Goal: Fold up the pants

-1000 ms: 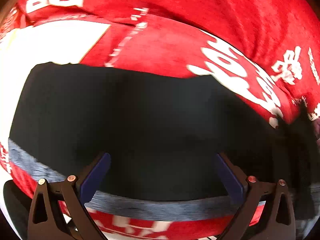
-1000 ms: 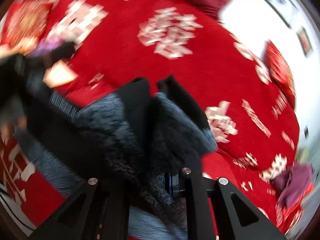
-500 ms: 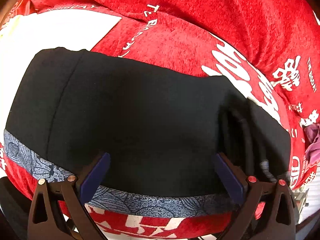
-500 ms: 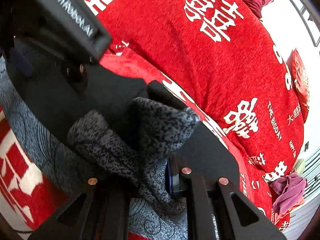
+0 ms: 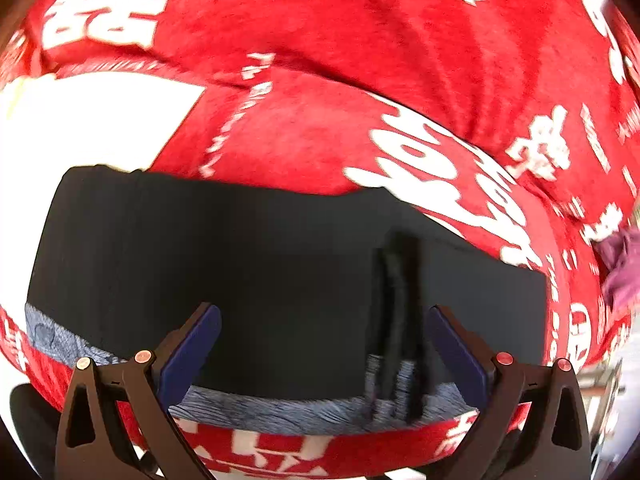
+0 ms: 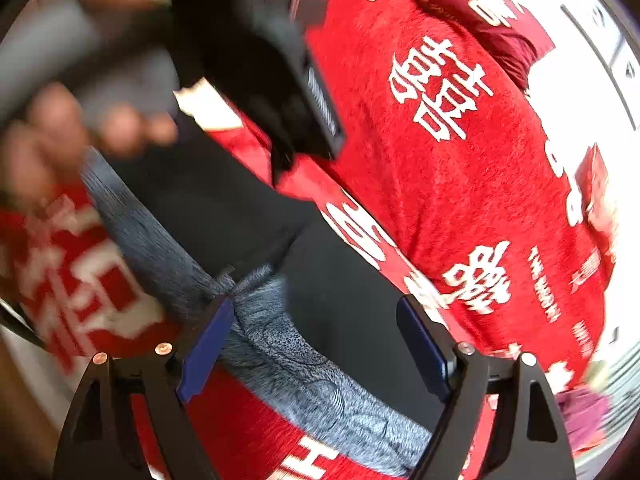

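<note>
The black pants (image 5: 248,264) lie folded flat on the red bedspread (image 5: 360,40), their grey patterned waistband (image 5: 280,408) along the near edge. My left gripper (image 5: 324,348) is open above the pants with nothing between its blue pads (image 5: 188,352). My right gripper (image 6: 316,348) is open over the waistband (image 6: 304,368) and the black cloth (image 6: 352,304), holding nothing. In the right wrist view the left gripper's body (image 6: 280,80) and the hand holding it (image 6: 80,128) show blurred at upper left.
The red bedspread with white characters covers the bed. A purple garment (image 5: 620,264) lies at the right, and also shows in the right wrist view (image 6: 584,420). A white patch (image 5: 88,120) shows beyond the pants at left.
My right gripper has let go of the pants' bunched end and opened; the cloth now lies flat. My left gripper stays open over the pants and has drawn back slightly.
</note>
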{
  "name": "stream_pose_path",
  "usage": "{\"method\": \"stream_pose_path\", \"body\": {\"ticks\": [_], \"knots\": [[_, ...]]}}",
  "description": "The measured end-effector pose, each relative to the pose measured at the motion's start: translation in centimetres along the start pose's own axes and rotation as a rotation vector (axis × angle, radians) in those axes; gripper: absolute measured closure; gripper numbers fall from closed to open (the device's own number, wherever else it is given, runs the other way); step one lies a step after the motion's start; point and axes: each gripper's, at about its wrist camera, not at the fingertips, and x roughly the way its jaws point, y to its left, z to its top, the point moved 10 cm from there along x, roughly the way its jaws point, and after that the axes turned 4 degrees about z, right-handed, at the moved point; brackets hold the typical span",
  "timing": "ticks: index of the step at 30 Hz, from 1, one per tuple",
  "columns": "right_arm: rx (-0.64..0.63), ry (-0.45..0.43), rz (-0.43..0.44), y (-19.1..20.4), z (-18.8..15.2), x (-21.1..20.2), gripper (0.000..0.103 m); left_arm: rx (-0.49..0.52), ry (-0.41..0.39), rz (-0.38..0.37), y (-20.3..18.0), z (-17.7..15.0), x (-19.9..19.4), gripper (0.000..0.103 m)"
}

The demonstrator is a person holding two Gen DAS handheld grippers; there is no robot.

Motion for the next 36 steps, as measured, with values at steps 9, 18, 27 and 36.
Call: {"method": "stream_pose_path", "body": {"ticks": [9,18,27,36], "knots": [[0.772,0.053,0.350,-13.0,-9.5,1.3,0.028,0.271,-0.001,-0.179,-11.9,-3.6,-1.6,0.000],[0.949,0.124,0.518,-12.3,-14.3,5.4,0.030,0.284,0.134,-0.013,-8.9,-7.8,5.6,0.000],[0.910,0.166,0.453,-14.0,-14.4,4.4,0.028,0.242,0.027,-0.062,-10.7,-5.5,1.0,0.000],[0.859,0.150,0.428,-16.7,-13.6,4.4,0.028,0.381,0.052,-0.034,-13.0,-8.3,4.8,0.000]]}}
